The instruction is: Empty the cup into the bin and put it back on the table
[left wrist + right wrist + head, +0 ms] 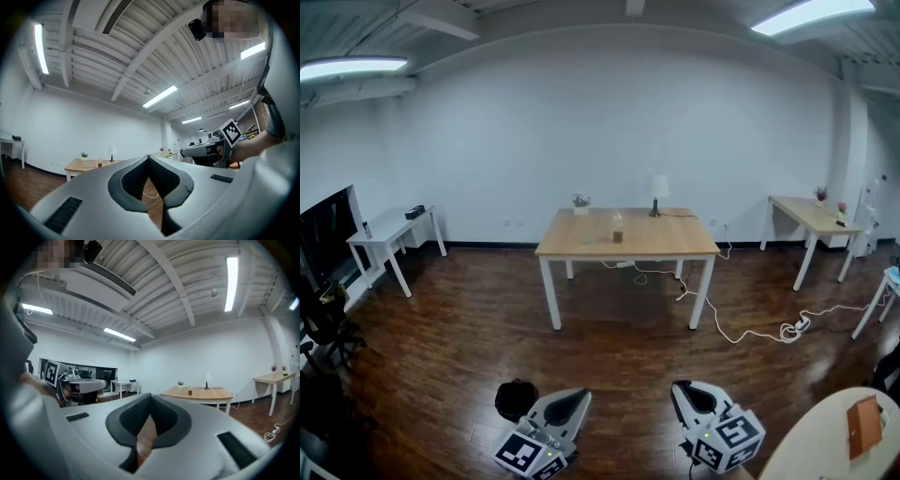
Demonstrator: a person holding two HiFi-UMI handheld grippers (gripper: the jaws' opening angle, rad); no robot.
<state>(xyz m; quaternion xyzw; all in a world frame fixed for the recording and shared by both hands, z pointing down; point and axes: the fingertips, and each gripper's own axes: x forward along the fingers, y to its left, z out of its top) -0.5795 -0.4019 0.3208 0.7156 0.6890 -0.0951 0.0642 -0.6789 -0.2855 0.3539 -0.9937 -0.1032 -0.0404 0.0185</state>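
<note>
Left gripper (149, 158): fingers clenched, tips meeting, nothing between them. Right gripper (150, 395): fingers likewise clenched tip to tip, grasping nothing. In the head view both units sit side by side at the lower edge, apart from each other, with their tips directed toward the table (581, 246). Each unit carries a cube (525, 454) with black-and-white square marker patterns, and these patterns are the only print that can be made out. A dark round object (516, 398) rests on the floor just beside the left fingers, on their outer side; whether it is the bin cannot be confirmed. Cup (618, 229): upright on the tabletop, far ahead of both sets of fingertips and roughly midway between their lines of aim, with a brown band in its lower part. Any label on it is too small to read. A small potted plant (580, 202) stands left of the cup. A lamp (657, 192) stands right of the cup and further back. A white cable (741, 333) trails from under the table across the wood floor, ahead and to the right of the right fingers. A pale round tabletop (816, 441) lies just right of the right gripper and bears a flat brown item (864, 424).
</note>
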